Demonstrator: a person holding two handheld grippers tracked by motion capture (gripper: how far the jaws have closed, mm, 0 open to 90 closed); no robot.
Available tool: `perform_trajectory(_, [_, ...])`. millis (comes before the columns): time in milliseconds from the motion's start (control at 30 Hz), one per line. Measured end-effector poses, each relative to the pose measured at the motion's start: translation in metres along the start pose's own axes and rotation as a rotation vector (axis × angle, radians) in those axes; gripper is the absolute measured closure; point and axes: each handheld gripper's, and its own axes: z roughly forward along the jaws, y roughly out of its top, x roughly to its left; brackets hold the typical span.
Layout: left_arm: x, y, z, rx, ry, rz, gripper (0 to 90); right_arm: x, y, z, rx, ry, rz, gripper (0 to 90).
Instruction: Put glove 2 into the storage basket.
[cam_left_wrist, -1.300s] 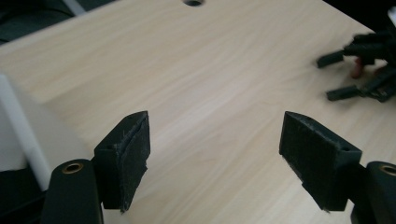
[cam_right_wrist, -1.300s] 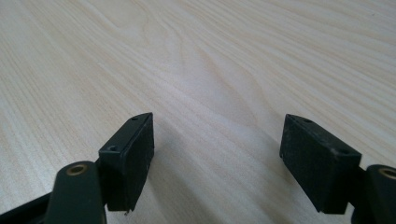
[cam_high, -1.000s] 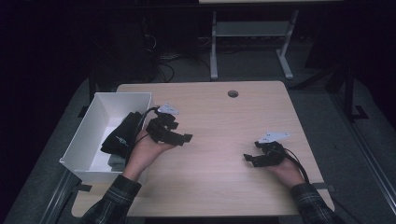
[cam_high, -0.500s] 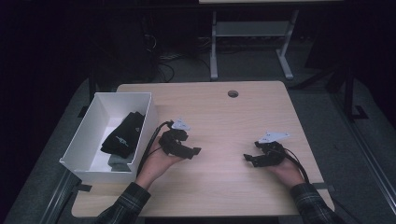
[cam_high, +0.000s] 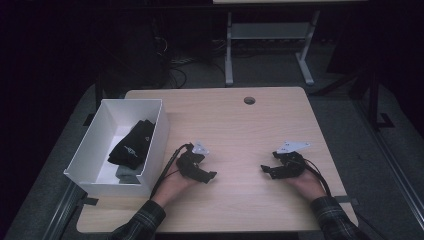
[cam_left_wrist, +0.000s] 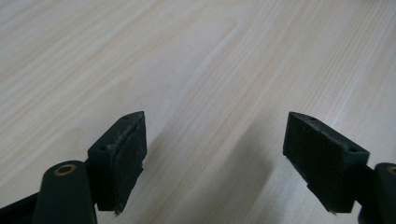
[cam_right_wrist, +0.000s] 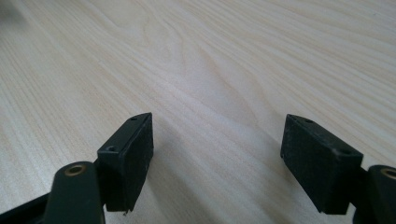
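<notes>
Table (cam_high: 240, 120): black cloth (cam_high: 132, 145) in box (cam_high: 155, 145), apart from left gripper (cam_high: 210, 176) jaws.

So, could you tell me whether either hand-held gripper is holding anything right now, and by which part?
Nothing is held: the left hand-held gripper and right hand-held gripper both stand open over the bare light wooden table.

A light wooden table (cam_high: 240, 125) fills the middle of the scene, with a small round dark hole (cam_high: 249, 100) near its far edge. Beyond the table, on the dark floor, stands a pale metal frame (cam_high: 267, 35) with two legs, and loose cables (cam_high: 175, 62) lie on the floor to the left of it
</notes>
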Motion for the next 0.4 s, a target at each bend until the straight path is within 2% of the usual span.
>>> perform_trajectory(133, [0.0000, -0.0051, 0.0018, -0.011, 0.011, 0.005, 18.0, -0.0002, 0.0000, 0.0000, 0.000, 0.000, -0.003, 25.5])
perform_trajectory(167, [0.0001, -0.0063, 0.0015, -0.014, 0.019, 0.021, 17.9, 0.0000, 0.0000, -0.0001, 0.001, 0.000, 0.000, 25.5])
perform_trajectory(267, [-0.0008, -0.0073, 0.0013, -0.014, 0.026, 0.032, 17.8, 0.0000, 0.0000, -0.0001, 0.001, 0.000, -0.001, 25.5])
perform_trajectory(400, [-0.0013, -0.0085, 0.0011, -0.019, 0.019, 0.036, 17.2, -0.0002, 0.0000, -0.0001, 0.001, 0.001, -0.004, 25.4])
